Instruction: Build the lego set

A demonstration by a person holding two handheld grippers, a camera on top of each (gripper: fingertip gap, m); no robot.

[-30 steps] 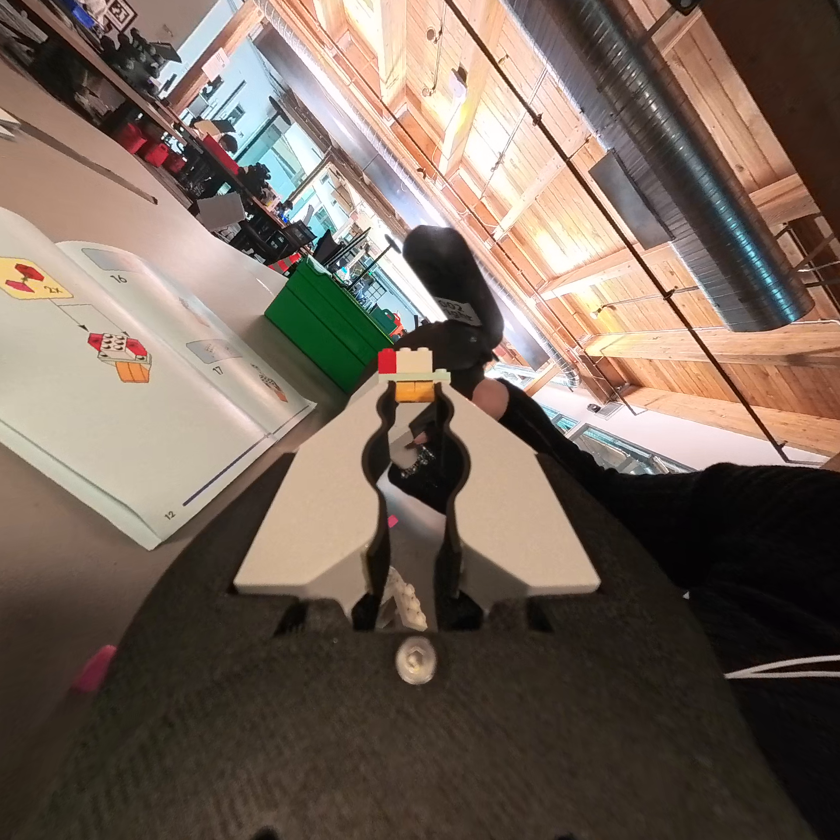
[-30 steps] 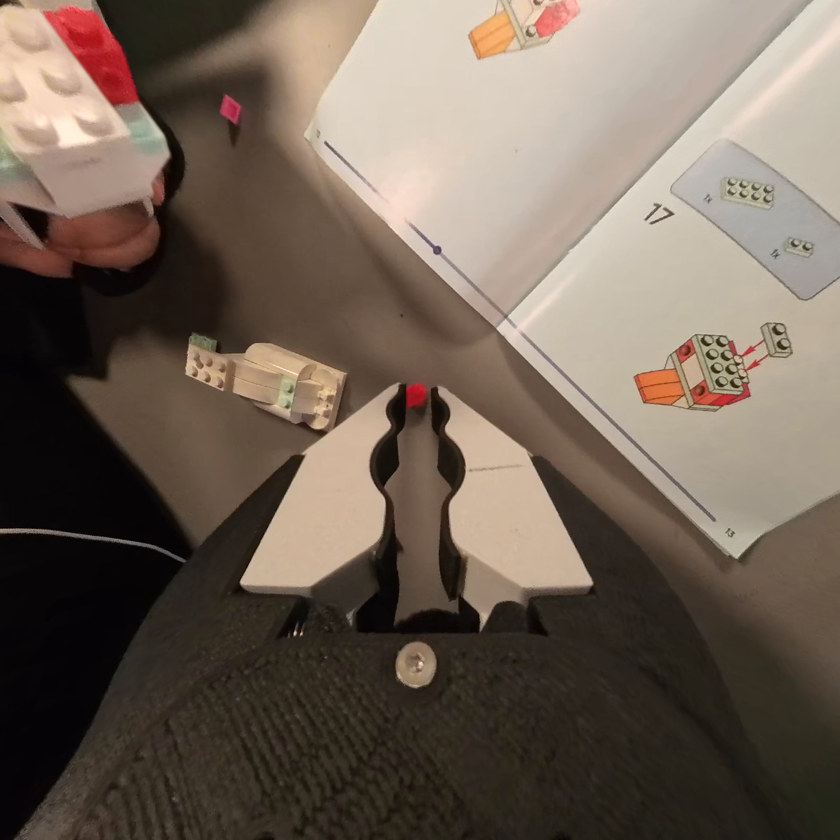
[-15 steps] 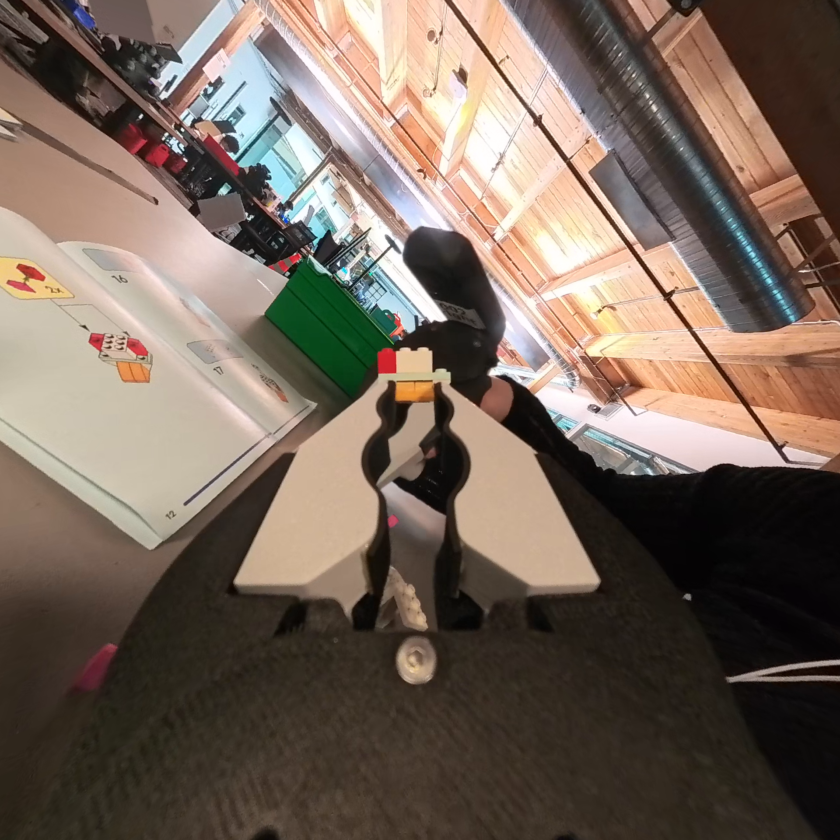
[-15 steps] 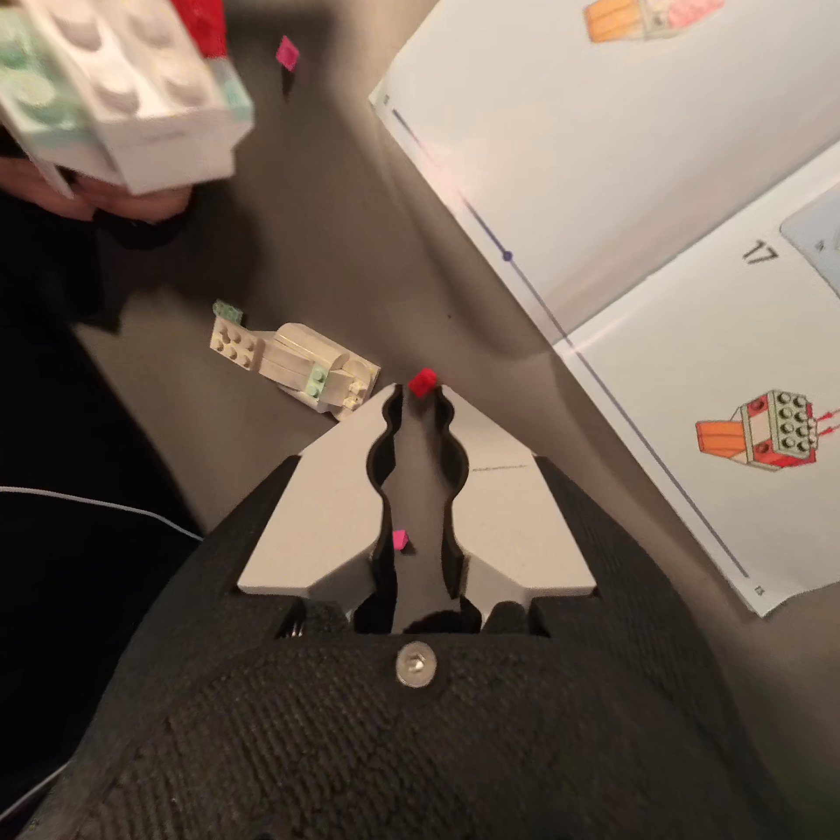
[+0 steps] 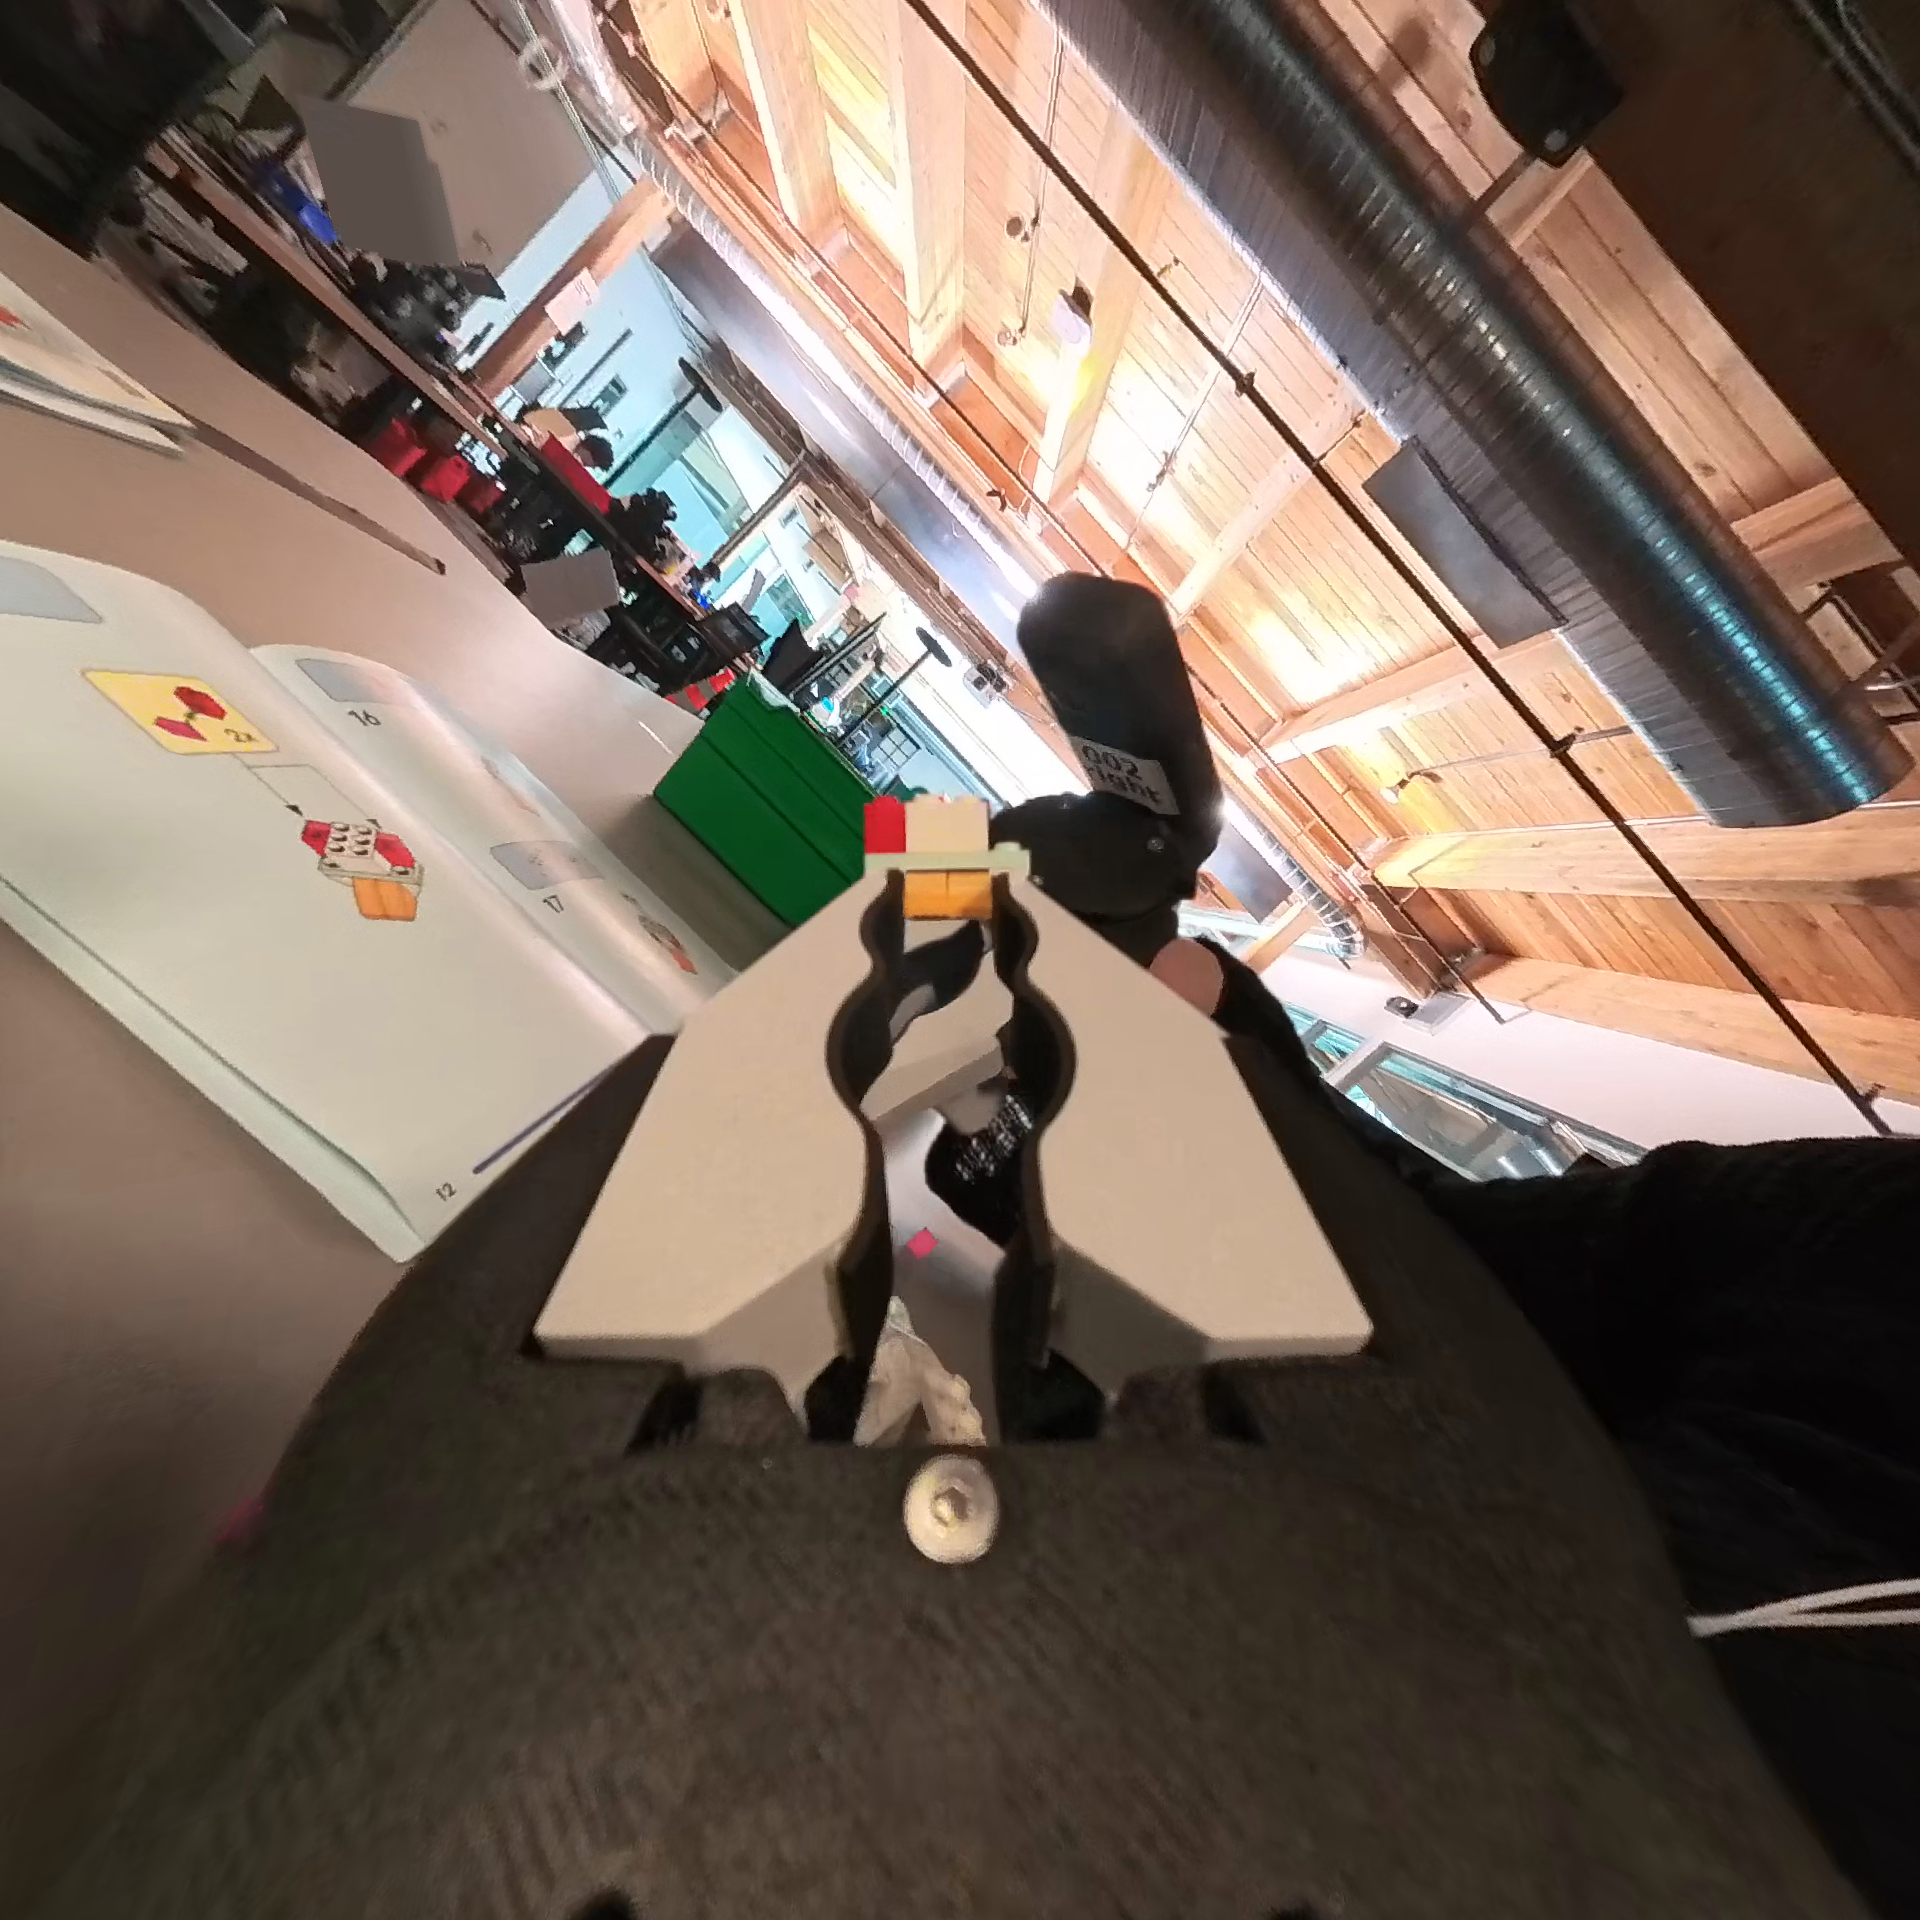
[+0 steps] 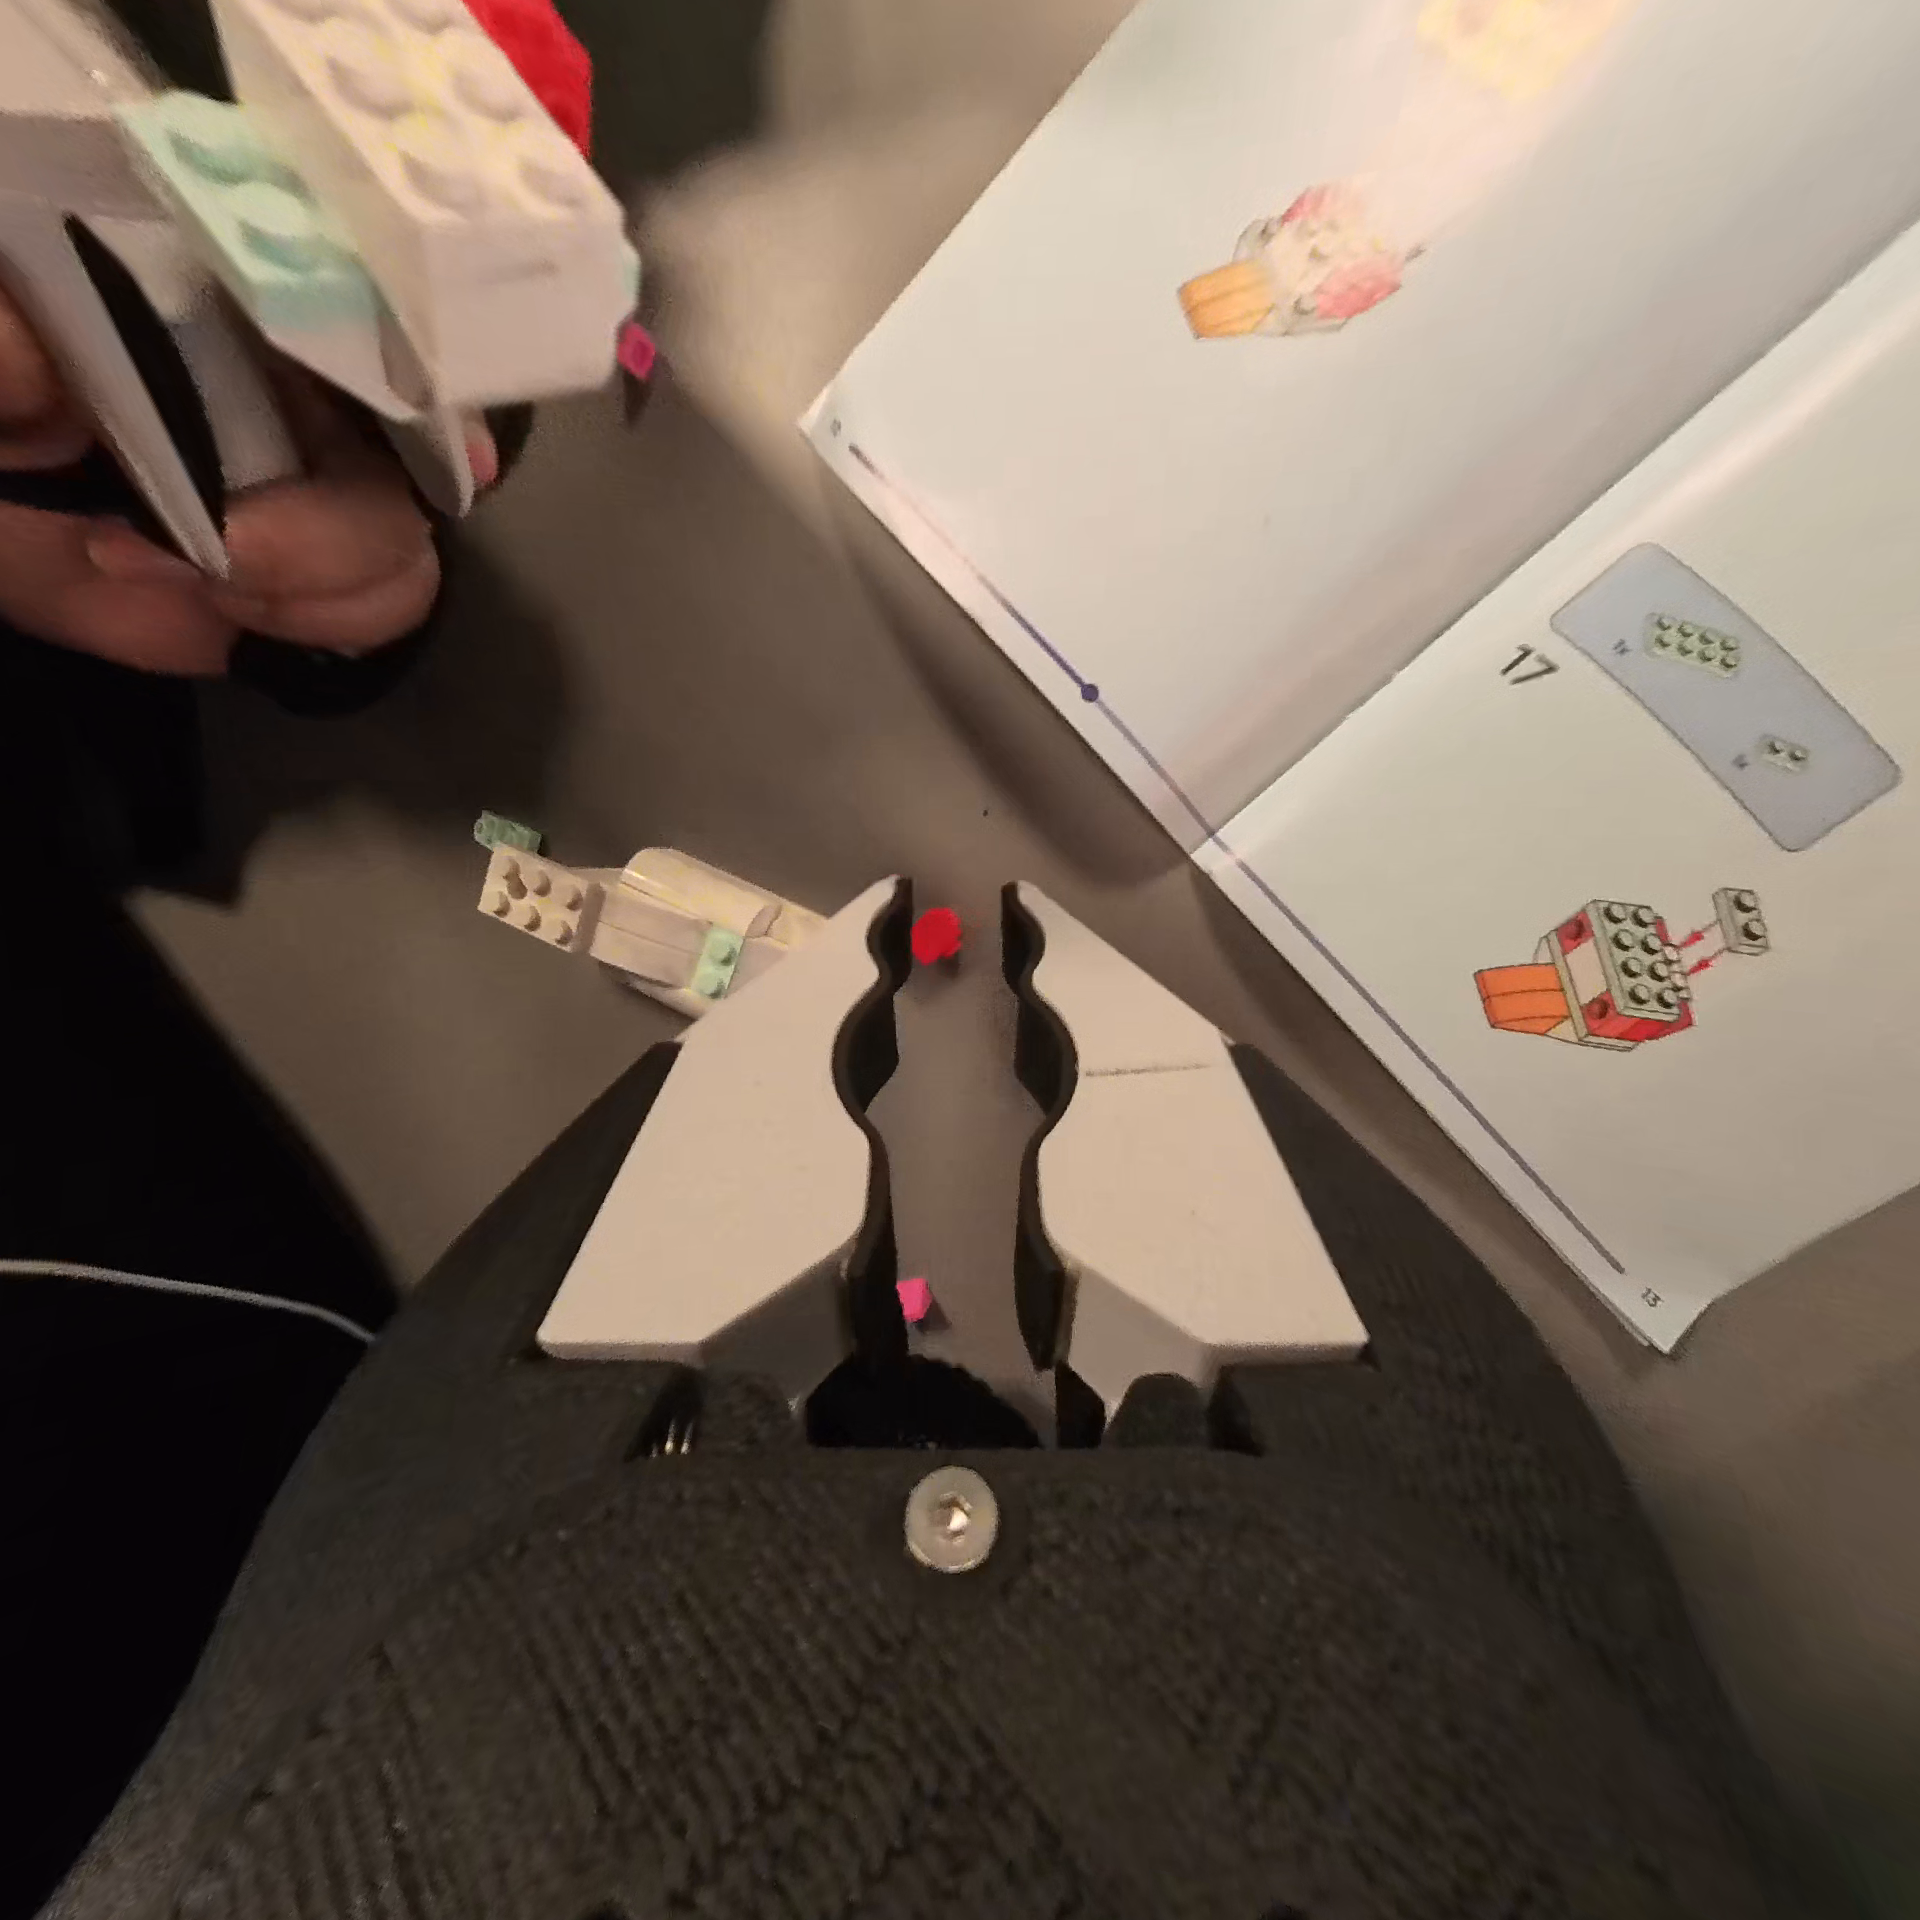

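Observation:
My left gripper [image 5: 943, 896] is shut on the orange base of a small lego assembly [image 5: 930, 831] with a pale green plate and white and red bricks, held up in the air. It also shows at the top left of the right wrist view [image 6: 436, 177], blurred. My right gripper [image 6: 951, 914] is open, low over the table. A small red piece [image 6: 935, 933] lies between its fingertips, nearer the left one. A white sub-assembly [image 6: 644, 925] lies on the table just left of the tips.
The open instruction booklet [image 6: 1351, 499] lies to the right, and shows at the left of the left wrist view [image 5: 208, 883]. A small green piece [image 6: 507, 831] and two pink pieces [image 6: 914, 1301] [image 6: 636, 348] lie on the table. A green box [image 5: 769, 821] stands farther back.
My right gripper has come down over the red piece, which now sits between its tips, and its jaws stand wider. The left gripper with its assembly looms closer in the right view.

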